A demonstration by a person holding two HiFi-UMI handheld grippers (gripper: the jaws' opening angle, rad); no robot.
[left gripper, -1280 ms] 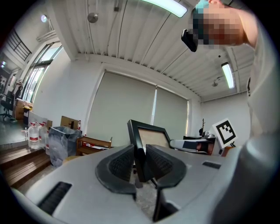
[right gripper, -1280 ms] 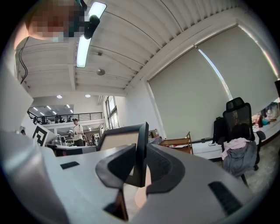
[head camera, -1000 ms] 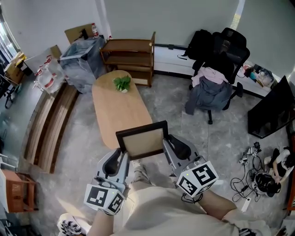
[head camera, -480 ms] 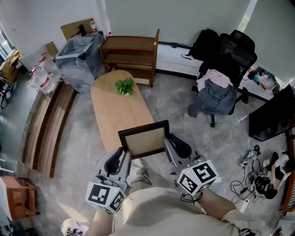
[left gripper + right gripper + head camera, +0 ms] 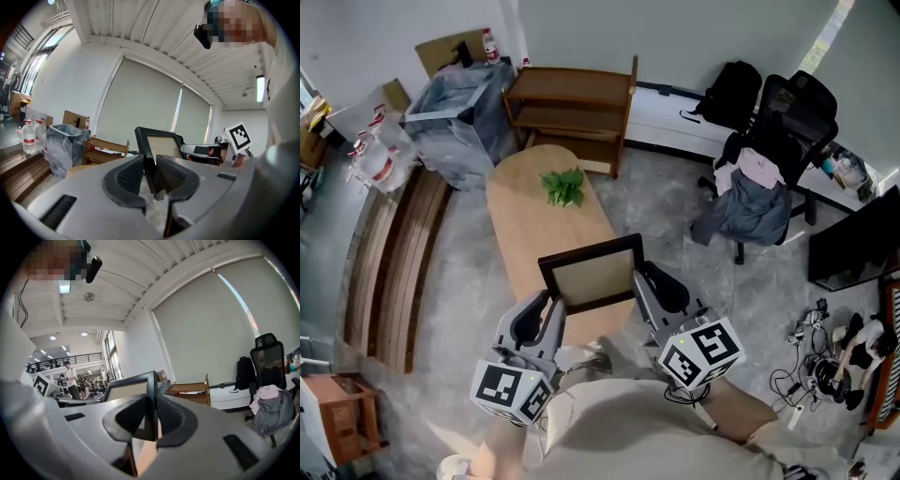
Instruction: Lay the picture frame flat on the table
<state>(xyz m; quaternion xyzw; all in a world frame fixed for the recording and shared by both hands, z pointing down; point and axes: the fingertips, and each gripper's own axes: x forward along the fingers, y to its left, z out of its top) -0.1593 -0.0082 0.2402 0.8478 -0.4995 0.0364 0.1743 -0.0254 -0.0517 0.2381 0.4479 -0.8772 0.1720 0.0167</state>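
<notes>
Head view, nearest first: the person's pale beige top (image 5: 619,427) fills the bottom edge, and just beyond it the two grey grippers with black-and-white marker cubes flank a black-rimmed rectangular picture frame with a beige panel (image 5: 592,278). The left gripper (image 5: 542,319) has the frame's left side and the right gripper (image 5: 649,289) its right side. The left gripper view shows that gripper's ribbed jaws closed on the frame's dark rim, and the right gripper view shows the same on the opposite rim, which stands edge-on between the pads. The frame is held tilted up, not flat, over the near end of the long light-wood table with rounded ends (image 5: 530,234) – whether its lower edge touches the top cannot be told. Farther along the table sits a small green leafy plant (image 5: 563,186), well apart from the frame. Beyond the table's far end stands a low brown wooden shelf unit (image 5: 577,94), with a grey bag-lined bin (image 5: 459,98) to its left – and off to the right a black office chair draped with clothes (image 5: 769,164).
</notes>
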